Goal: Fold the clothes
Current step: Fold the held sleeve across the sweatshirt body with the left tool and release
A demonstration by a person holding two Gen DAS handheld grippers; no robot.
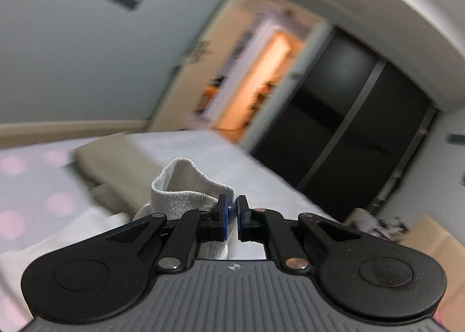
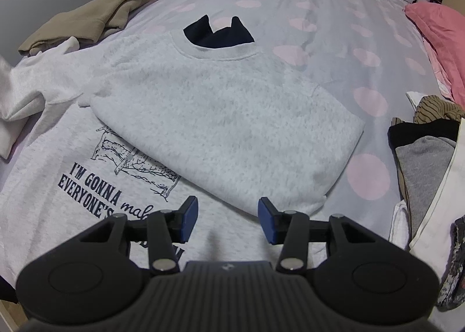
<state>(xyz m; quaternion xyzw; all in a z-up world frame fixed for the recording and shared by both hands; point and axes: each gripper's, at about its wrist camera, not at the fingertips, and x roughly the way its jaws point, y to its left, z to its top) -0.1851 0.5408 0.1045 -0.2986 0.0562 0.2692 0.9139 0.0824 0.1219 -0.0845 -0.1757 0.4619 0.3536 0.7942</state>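
Note:
A light grey sweatshirt (image 2: 221,117) with dark printed lettering lies on the bed, one side folded across its front. Its ribbed cuff (image 1: 186,192) stands up in the left wrist view, pinched between the blue pads of my left gripper (image 1: 233,210), which is shut on it and lifted well above the bed. The sleeve hangs down under the fingers. My right gripper (image 2: 228,217) hovers open over the sweatshirt's lower part, just below the folded edge, with nothing between its pads. A dark garment (image 2: 218,34) shows through the neck opening.
The polka-dot bedspread (image 2: 334,27) covers the bed. A tan garment (image 2: 90,18) lies at the far left, a pink pillow (image 2: 438,30) at the far right, and a pile of mixed clothes (image 2: 427,152) at the right edge. Beyond the bed are a dark wardrobe (image 1: 357,128) and a lit doorway (image 1: 261,82).

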